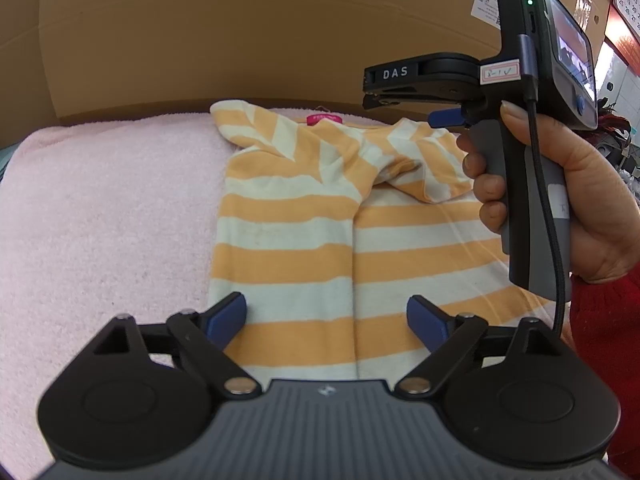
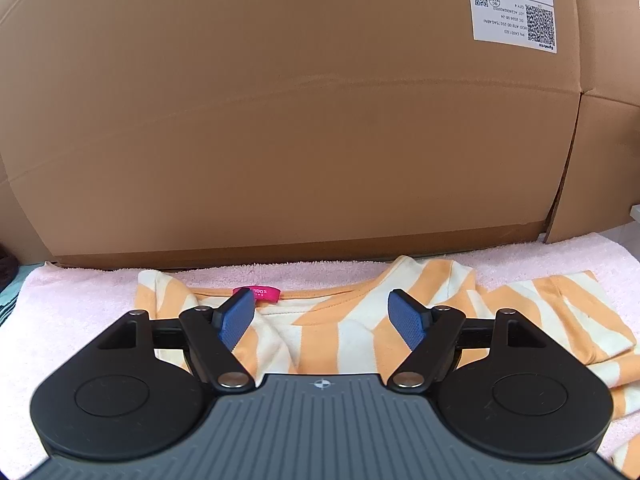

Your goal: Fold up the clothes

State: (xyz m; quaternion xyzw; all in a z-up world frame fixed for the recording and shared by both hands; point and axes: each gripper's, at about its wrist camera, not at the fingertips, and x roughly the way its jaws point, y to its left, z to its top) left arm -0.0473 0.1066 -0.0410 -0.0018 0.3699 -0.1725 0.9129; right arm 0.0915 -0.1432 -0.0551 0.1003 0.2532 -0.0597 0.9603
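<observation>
An orange-and-white striped shirt [image 1: 288, 216] lies on a pink towel [image 1: 100, 208], its sides folded in to meet along a middle seam and its sleeves bunched near the collar. My left gripper [image 1: 326, 308] hovers open over the shirt's lower part, with nothing between its blue pads. A hand [image 1: 592, 200] holds my right gripper [image 1: 436, 117] above the shirt's upper right. In the right wrist view that gripper [image 2: 322, 300] stands open just above the collar of the shirt [image 2: 332, 336], near the pink neck label [image 2: 260, 294]. Its pads grip no cloth.
A large cardboard box [image 2: 280, 120] stands like a wall right behind the towel [image 2: 72, 312]. A red sleeve [image 1: 604, 340] shows at the right edge. One striped sleeve [image 2: 580, 312] sticks out to the right on the towel.
</observation>
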